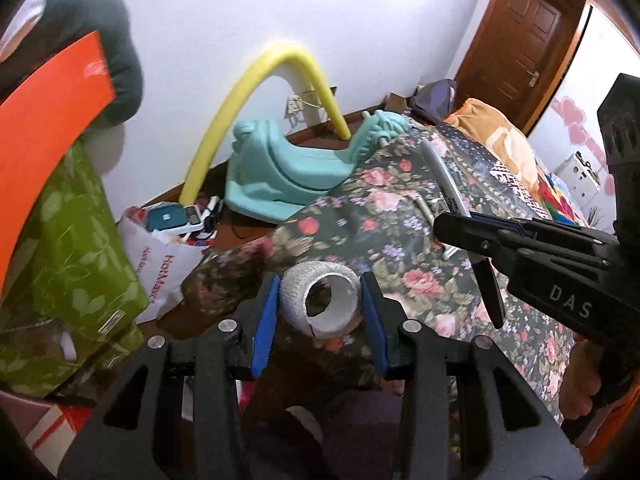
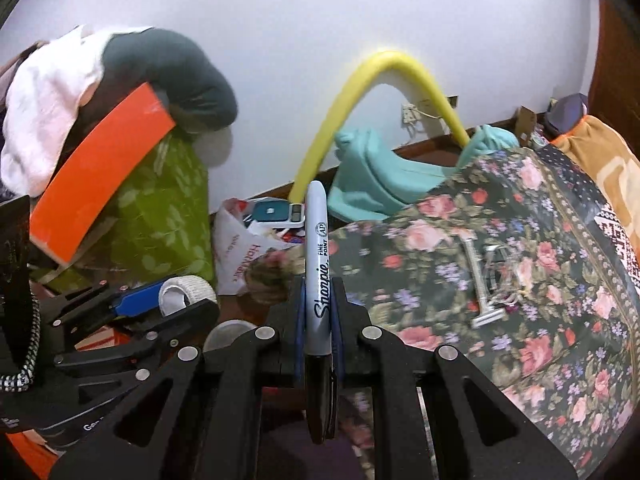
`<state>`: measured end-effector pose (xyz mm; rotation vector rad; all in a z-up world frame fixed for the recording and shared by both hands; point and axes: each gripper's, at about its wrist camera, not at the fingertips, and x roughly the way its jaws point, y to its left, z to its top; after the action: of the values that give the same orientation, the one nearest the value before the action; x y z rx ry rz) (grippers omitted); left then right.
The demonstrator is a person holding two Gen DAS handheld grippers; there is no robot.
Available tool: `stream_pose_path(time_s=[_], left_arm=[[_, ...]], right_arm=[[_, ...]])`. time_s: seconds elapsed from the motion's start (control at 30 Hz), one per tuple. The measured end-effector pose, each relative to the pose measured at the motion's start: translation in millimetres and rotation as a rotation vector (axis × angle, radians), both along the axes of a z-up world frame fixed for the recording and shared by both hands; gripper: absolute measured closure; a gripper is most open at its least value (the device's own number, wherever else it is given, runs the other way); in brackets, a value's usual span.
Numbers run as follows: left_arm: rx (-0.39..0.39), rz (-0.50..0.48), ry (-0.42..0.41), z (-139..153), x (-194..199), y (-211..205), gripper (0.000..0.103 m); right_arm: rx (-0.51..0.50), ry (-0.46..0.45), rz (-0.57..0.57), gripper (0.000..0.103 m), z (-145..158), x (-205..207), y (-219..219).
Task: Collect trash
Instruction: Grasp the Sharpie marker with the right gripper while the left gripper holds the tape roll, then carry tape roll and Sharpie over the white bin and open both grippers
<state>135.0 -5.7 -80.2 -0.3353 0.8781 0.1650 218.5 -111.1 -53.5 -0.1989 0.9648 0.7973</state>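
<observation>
Item 1. Orange flat cardboard box (image 1: 48,128), far left, lying tilted on a green leaf-printed box (image 1: 76,248); dark grey and white bundled clothing (image 2: 120,72) piled above them.

Item 2. White plastic shopping bag with red lettering (image 1: 164,272), on the floor beside the green box. A teal-and-white kitchen scale (image 2: 276,213) sits just behind it.

Item 3. Yellow foam tube (image 1: 248,92), bent in an arch against the white wall (image 1: 208,20).

Item 4. Left gripper (image 1: 320,304), black frame with blue pads (image 1: 262,328). Clamped on a white ring-shaped roll of gauze tape (image 1: 320,300), one pad pressed to each side, the hollow core facing the camera. The roll is held above the near corner of the bed, off the cover.

Item 5. Teal plastic ride-on toy (image 1: 280,168), on the floor between the tube and the bed.

Item 6. Right gripper (image 2: 318,316), black frame with blue pads. Clamped on a grey-barrelled Sharpie fine-point marker with black cap (image 2: 318,280), pinched near mid-barrel, the grey end pointing forward, the cap end towards the camera. The marker is held in the air off the left edge of the bed.

Item 7. Dark floral bedspread (image 2: 540,320), covering the bed. A silver metal razor-like tool (image 2: 480,280) lies on it, well apart from the marker.

Item 8. Orange blanket (image 2: 612,168), far end of the bed. Brown wooden door (image 1: 516,48) behind.
</observation>
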Motion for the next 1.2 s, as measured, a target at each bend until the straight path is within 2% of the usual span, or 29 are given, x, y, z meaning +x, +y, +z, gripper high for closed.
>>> stream_pose_path(time_s=[0.17,0.43,0.7,0.93,1.2], left_arm=[[-0.004,0.042,0.024,-10,-30,24,0.063],[-0.057,0.135,0.075,-42,-75,64,0.063],[-0.120,0.227,0.181,-93,-103,106,0.063],[-0.202,0.302,0.278,-147,-115,141,0.063],[-0.273,0.346,0.383,-202,-122,162,0.063]], right_arm=[[-0.005,0.013,0.036,0.093,-8,-25,26],[-0.067,0.012,0.131,0.093,-35,-67,78],[-0.122,0.066,0.228,0.093,-70,-98,127],[-0.189,0.125,0.286,0.093,-109,-104,160],[-0.251,0.260,0.320,0.093,-167,-96,191]])
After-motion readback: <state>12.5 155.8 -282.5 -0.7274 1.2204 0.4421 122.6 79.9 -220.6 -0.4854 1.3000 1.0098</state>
